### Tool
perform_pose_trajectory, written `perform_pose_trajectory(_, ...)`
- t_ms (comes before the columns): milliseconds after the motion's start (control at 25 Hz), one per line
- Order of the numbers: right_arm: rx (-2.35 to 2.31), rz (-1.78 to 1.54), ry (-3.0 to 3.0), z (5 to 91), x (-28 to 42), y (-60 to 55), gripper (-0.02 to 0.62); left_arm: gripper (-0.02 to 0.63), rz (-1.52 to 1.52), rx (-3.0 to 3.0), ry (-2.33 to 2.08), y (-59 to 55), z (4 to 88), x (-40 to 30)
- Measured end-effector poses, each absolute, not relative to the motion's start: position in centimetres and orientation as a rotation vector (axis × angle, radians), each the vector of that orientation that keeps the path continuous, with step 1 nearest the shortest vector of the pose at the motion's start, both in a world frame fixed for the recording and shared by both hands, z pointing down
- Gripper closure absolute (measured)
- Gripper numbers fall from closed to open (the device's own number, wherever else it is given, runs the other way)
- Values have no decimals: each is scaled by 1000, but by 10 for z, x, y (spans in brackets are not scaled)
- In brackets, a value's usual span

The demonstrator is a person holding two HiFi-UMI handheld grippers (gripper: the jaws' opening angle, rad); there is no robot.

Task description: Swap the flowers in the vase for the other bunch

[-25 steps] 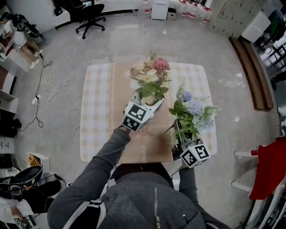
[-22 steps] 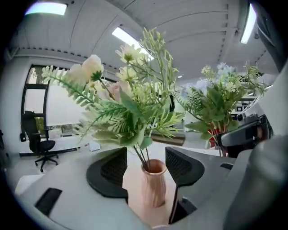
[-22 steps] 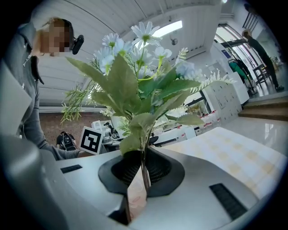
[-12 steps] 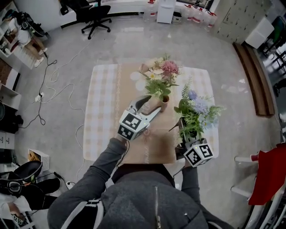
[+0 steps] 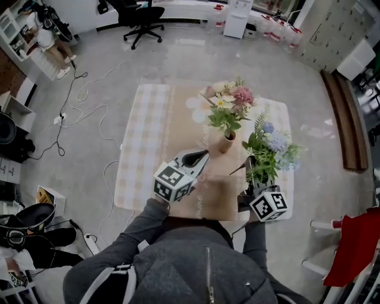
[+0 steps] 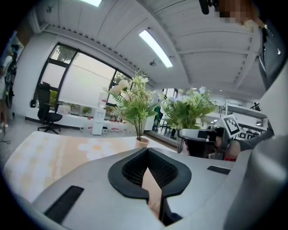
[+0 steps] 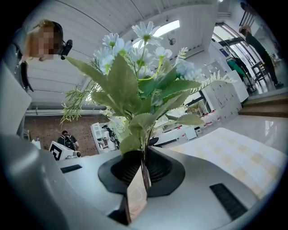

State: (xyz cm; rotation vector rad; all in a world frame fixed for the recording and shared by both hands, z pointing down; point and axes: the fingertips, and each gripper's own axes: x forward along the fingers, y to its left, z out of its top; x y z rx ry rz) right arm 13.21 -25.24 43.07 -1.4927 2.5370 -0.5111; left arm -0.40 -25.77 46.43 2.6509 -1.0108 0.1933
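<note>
Glossy grey floor (image 5: 178, 59), black office chair (image 5: 140, 16), ceiling strip light (image 6: 155, 42)

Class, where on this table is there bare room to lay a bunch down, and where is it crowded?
Free: the checked cloth left of the runner, out to its left edge. Crowded: the right side, where the vase, the blue bunch in the right claw and the left claw sit close.

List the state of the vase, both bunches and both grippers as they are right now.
vase: upright on the table, touched by neither gripper.
pink bunch: standing in the vase.
blue bunch: upright, outside the vase, gripped at the stems.
left gripper: jaws just closed, nothing between them.
right gripper: shut on the blue bunch.
</note>
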Motion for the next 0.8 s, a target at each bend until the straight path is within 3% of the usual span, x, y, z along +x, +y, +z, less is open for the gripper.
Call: perform_pose_trajectory(800,-1530,-515,2498,434,134,-259,566,597,78,2537,-969,-236,468,-9)
